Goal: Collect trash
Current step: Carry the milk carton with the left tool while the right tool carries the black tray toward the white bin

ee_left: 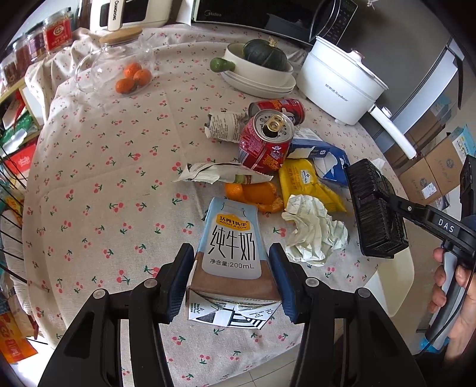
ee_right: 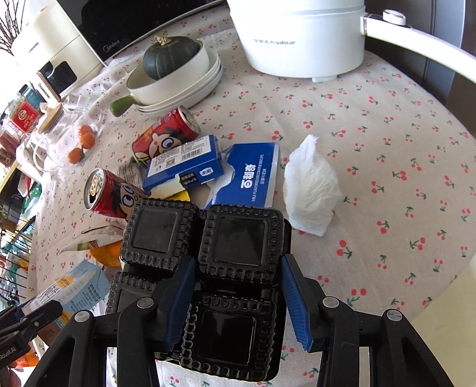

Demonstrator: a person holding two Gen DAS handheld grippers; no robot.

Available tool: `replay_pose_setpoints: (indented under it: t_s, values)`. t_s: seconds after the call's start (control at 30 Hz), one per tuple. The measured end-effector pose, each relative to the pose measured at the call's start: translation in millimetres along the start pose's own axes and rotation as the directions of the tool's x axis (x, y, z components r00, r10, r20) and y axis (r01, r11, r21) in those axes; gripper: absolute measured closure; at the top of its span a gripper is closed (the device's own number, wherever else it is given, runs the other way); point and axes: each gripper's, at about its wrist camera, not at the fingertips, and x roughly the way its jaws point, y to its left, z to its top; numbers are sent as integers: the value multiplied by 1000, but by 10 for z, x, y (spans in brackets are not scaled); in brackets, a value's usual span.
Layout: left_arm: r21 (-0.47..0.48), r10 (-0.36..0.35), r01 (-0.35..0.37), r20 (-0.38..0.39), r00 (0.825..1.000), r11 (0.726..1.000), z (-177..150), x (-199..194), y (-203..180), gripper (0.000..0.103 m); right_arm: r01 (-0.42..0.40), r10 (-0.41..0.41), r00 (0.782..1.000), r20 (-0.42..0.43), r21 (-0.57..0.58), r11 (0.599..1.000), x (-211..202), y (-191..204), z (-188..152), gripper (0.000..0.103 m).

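Observation:
My left gripper [ee_left: 231, 278] is shut on a blue milk carton [ee_left: 232, 253], its pads against the carton's two sides near the table's front edge. My right gripper [ee_right: 238, 294] is shut on a black plastic biscuit tray [ee_right: 205, 268]; the tray also shows at the right of the left wrist view [ee_left: 376, 211]. The trash pile lies beyond: two red cans [ee_left: 264, 143] [ee_right: 165, 135], a torn blue biscuit box [ee_right: 208, 169], a yellow wrapper [ee_left: 306, 181], orange peel [ee_left: 255, 195], crumpled paper [ee_left: 312, 232] and a white tissue [ee_right: 311, 184].
The round table has a cherry-print cloth [ee_left: 104, 178]. At the back stand a white electric pot [ee_left: 339, 80], stacked bowls holding a green squash [ee_left: 261, 68], a glass jar of mandarins [ee_left: 119, 68] and a microwave [ee_left: 250, 12]. Cardboard boxes [ee_left: 431, 166] sit on the floor at right.

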Motion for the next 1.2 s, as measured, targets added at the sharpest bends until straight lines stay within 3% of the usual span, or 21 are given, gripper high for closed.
replay_pose_setpoints:
  t_s: [0.27,0.47,0.73,1.2]
  values:
    - [59,-35,34,20,999,998,-57,-80,-326,48,19,-20,999,41,9,1000,-379,-307,-87,52]
    - [141,-53,49,28,998,989,-95,-76,-761,48,61,-64,997,46,52,997,-608,-739,-214,52]
    - [219,-89,78,40,995,973,-100,-71,-1268,48,47,-54,997,46,138,989,-864,-1299,-379,52]
    - [120,-97,80,147,984,990,66,-301,-1109,49,99,-111,992,51,199,975,-1085,-1804,-506,52]
